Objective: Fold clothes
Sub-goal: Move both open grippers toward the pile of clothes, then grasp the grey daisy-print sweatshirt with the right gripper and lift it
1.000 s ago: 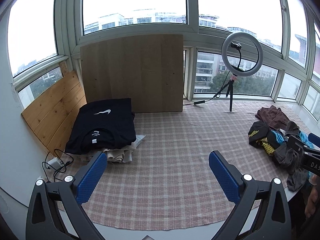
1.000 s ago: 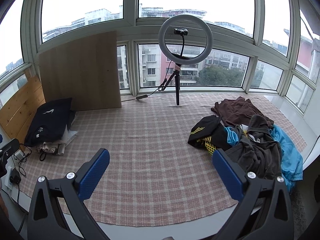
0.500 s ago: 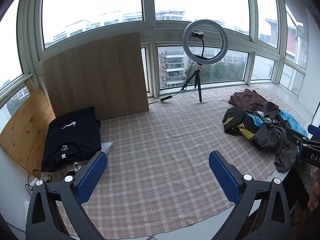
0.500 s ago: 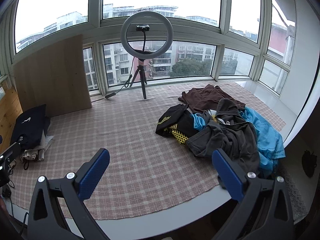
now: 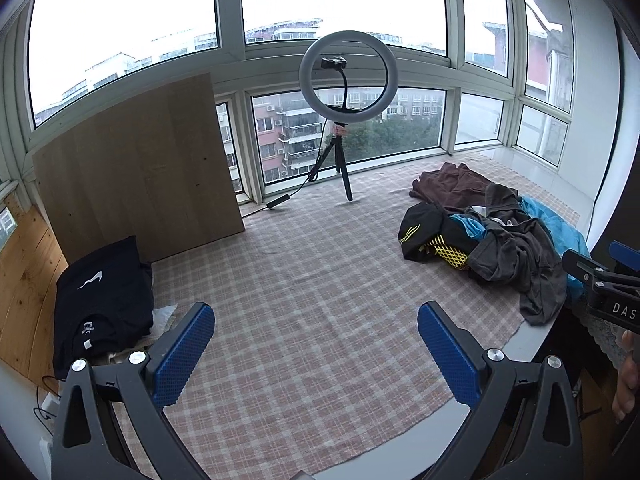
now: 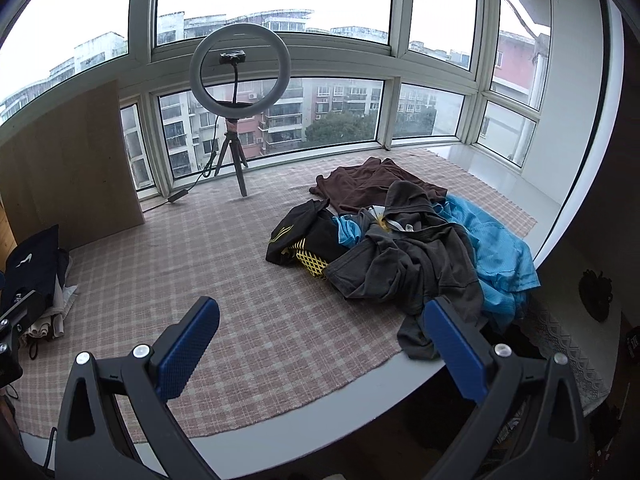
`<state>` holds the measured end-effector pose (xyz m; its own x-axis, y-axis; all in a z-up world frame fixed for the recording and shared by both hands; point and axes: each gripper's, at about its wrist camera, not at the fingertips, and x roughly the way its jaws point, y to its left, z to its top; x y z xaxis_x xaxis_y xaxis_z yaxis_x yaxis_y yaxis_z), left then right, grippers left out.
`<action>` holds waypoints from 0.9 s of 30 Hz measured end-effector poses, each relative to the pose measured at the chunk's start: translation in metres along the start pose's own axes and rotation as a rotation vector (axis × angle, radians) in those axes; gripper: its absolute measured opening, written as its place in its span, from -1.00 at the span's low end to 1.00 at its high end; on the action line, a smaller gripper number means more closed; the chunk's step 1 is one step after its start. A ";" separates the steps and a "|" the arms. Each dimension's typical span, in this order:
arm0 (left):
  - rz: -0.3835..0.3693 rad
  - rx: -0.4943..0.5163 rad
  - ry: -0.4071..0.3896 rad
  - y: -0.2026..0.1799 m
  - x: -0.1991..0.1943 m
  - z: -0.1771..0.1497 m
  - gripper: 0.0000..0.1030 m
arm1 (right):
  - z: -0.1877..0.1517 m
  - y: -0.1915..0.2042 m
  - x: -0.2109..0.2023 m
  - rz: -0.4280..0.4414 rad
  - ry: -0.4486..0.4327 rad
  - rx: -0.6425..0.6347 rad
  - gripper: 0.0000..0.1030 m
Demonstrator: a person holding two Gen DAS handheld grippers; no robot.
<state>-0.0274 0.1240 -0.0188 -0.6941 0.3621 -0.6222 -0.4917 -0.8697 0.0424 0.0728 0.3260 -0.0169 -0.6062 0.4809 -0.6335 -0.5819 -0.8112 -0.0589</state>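
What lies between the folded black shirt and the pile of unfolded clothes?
Only bare checked cloth lies between folded black shirt and pile, in the left wrist view.

**Left gripper wide over checked cloth**

Left gripper [image 5: 314,344] held above checked cloth [image 5: 320,300], blue pads wide apart, empty. Folded black shirt [image 5: 102,304] at left, atop pale folded items. Unfolded clothes pile [image 5: 492,232] at right. Ring light [image 5: 348,76] by window.

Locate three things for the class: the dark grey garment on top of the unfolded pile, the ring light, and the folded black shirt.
dark grey garment [image 6: 416,264], right wrist view, its crumpled middle.
ring light [image 5: 349,72], left wrist view, the ring's right rim.
folded black shirt [image 5: 102,300], left wrist view, its flat top below the white logo.
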 end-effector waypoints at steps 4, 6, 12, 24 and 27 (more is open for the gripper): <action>-0.010 0.001 0.011 -0.006 0.005 0.003 0.98 | -0.001 -0.010 0.007 -0.013 0.015 0.006 1.00; -0.014 -0.005 0.013 -0.008 0.008 0.005 0.99 | -0.001 -0.019 0.011 -0.015 0.022 0.015 1.00; 0.002 -0.019 0.027 -0.023 0.024 0.015 0.98 | 0.000 -0.055 0.028 0.002 0.038 0.052 1.00; 0.102 -0.050 0.051 -0.085 0.070 0.059 0.98 | 0.042 -0.177 0.137 0.036 0.046 0.072 1.00; 0.143 -0.076 0.036 -0.092 0.079 0.076 0.99 | 0.058 -0.211 0.177 0.060 0.061 0.080 1.00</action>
<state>-0.0769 0.2579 -0.0125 -0.7345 0.2217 -0.6413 -0.3472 -0.9348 0.0746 0.0570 0.6013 -0.0719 -0.6086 0.4095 -0.6797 -0.5888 -0.8073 0.0409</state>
